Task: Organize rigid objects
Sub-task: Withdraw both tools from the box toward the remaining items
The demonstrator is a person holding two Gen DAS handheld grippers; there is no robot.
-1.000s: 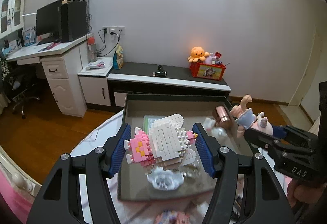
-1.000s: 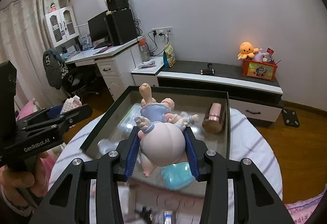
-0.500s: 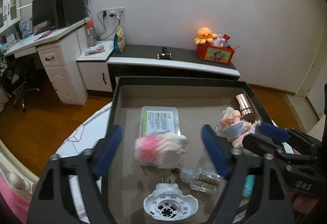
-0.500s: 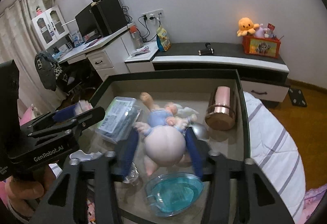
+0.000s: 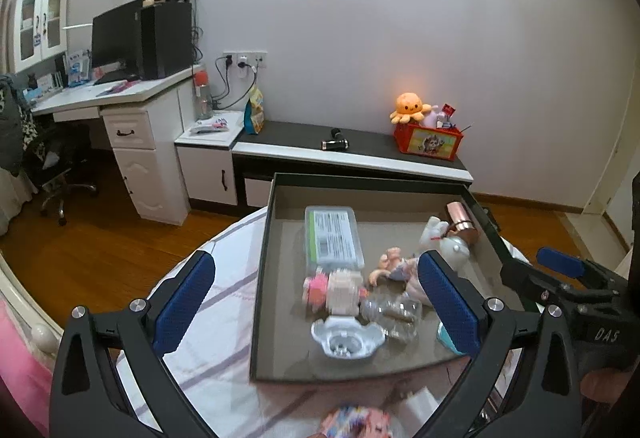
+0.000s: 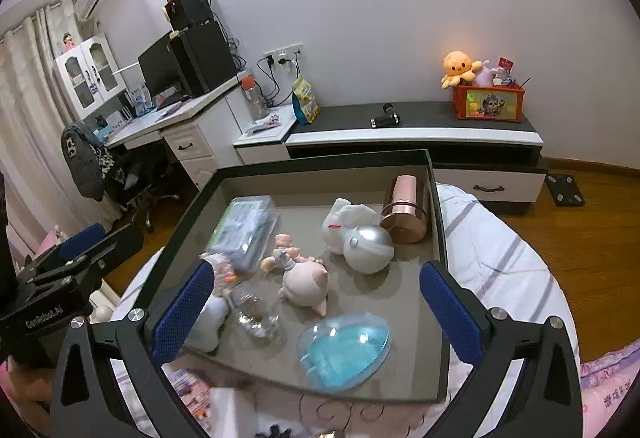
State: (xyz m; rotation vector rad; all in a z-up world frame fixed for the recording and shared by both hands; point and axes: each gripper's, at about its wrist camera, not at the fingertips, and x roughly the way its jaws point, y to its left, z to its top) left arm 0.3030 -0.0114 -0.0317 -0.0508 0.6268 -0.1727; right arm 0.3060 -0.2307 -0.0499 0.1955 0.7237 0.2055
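The pink and white block toy [image 5: 335, 291] and pink pig doll [image 6: 305, 280] have dropped into the dark tray [image 6: 437, 222], maybe touching. Both grippers' fingers [image 5: 185, 301] [image 6: 447, 314] are opening, empty.

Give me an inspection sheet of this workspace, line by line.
Surface: dark tray on a striped cloth.
Job's things: pink-and-white brick figure, pig figurine, clear case, copper cylinder, silver ball, blue heart dish, small clear bottle, all in the tray.
Clutter: printed items on the cloth in front of the tray, blurred.
Grippers: left gripper and right gripper opening, nothing between the jaws.
Cables: black leads at wall sockets.
Surroundings: desk with monitor, low cabinet, orange plush octopus.
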